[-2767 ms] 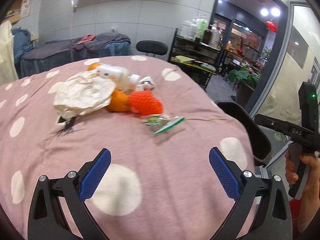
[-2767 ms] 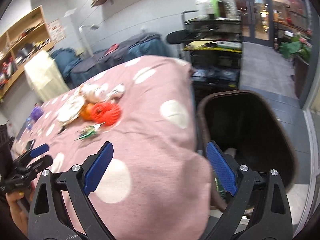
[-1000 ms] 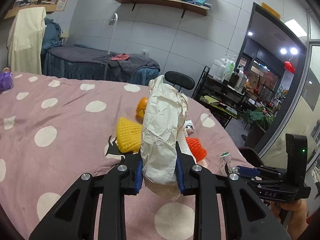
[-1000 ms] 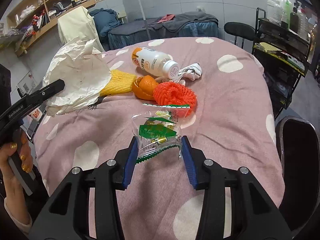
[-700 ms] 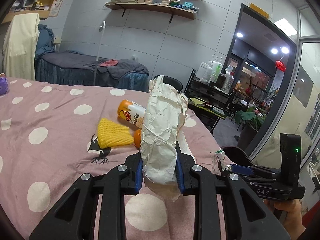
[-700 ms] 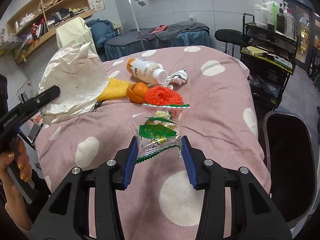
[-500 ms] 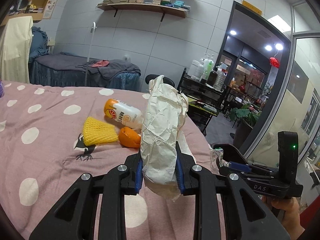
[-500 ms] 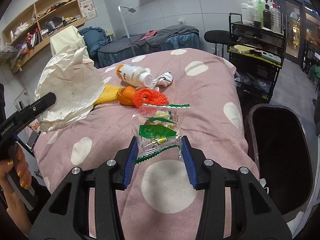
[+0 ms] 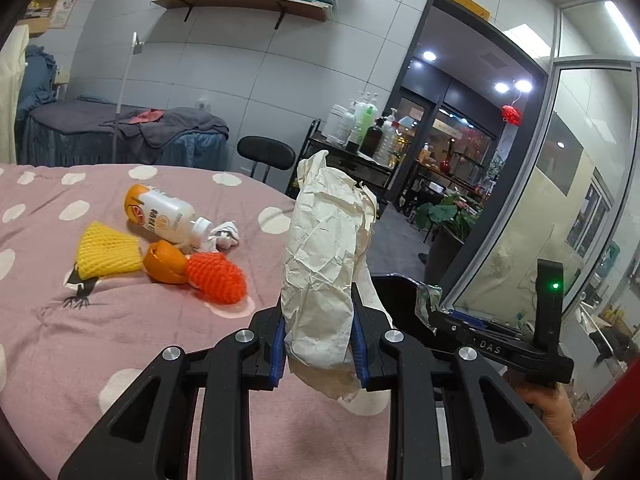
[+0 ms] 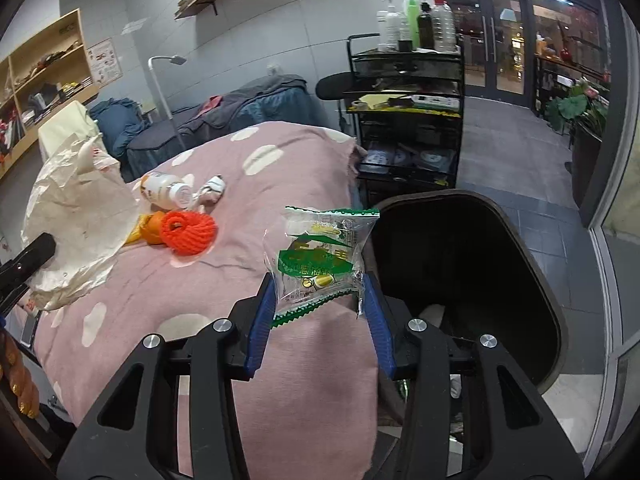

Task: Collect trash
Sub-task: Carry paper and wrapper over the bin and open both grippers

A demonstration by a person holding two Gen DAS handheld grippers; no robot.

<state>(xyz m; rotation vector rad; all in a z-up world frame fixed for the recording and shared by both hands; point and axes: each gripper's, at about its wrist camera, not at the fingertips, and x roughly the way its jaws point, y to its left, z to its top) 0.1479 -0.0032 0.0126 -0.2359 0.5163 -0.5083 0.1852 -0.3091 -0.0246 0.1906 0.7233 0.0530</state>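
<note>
The left claw (image 9: 318, 342) is nearly closed, its blue pads clamped on the lower part of a crumpled cream paper bag (image 9: 326, 264) that stands upright between them, held above the pink cloth with white dots (image 9: 120, 320) that covers the desk. The claw points slightly downward toward the desk's right edge. In the right wrist view the same bag (image 10: 76, 216) appears at the far left, with a fingertip with a gold-painted nail (image 10: 18, 384) visible below it.

Left on the cloth lie a yellow foam fruit net (image 9: 106, 250), a white plastic bottle with an orange base (image 9: 160, 216) on its side, a piece of orange peel (image 9: 164, 262), a crumpled white wrapper (image 9: 224, 236) and an orange-red foam fruit net (image 9: 216, 276), all close together.

The right claw (image 10: 320, 318) stands about half open, gripping a clear plastic snack packet with green print (image 10: 318, 260) by its sides; the packet stands upright over the desk's edge, just beside the dark, round-cornered trash bin (image 10: 520, 248) on the floor to the right. This claw tilts downward. In the left wrist view it is seen side-on, held by a hand (image 9: 548, 408) at the lower right.
</note>
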